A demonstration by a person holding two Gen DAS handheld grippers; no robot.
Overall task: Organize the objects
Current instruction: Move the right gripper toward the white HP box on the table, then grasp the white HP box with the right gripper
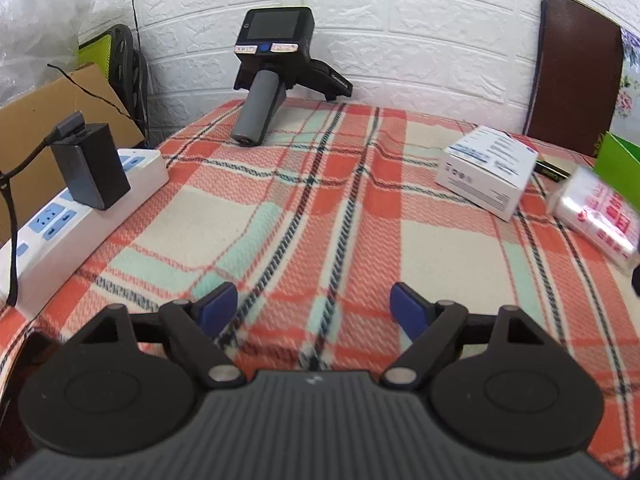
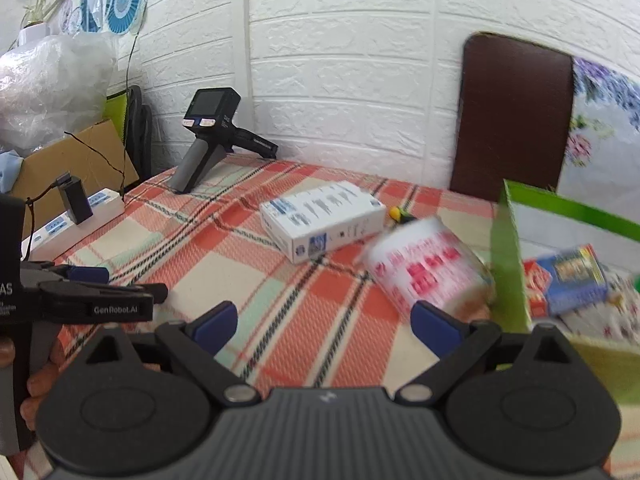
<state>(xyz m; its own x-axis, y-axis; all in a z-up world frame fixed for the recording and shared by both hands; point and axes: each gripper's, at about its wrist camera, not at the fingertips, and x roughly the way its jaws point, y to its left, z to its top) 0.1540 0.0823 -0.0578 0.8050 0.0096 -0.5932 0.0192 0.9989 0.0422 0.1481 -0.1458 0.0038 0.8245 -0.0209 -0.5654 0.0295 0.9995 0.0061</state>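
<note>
A white box [image 2: 320,219] with blue print lies flat on the plaid cloth [image 2: 240,264]. Right of the box, near it, a blurred white pack [image 2: 428,268] with red print lies tilted, against a green box [image 2: 508,256] holding a red-and-blue carton [image 2: 568,276].

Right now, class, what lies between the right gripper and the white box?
Only bare checked tablecloth lies between the right gripper and the white box, seen in the right wrist view.

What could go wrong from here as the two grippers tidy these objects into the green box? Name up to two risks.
The tissue pack is motion-blurred right at the green box wall; it may strike the wall and fall outside. The white carton lies close behind, so the open right gripper could nudge it when reaching.
</note>
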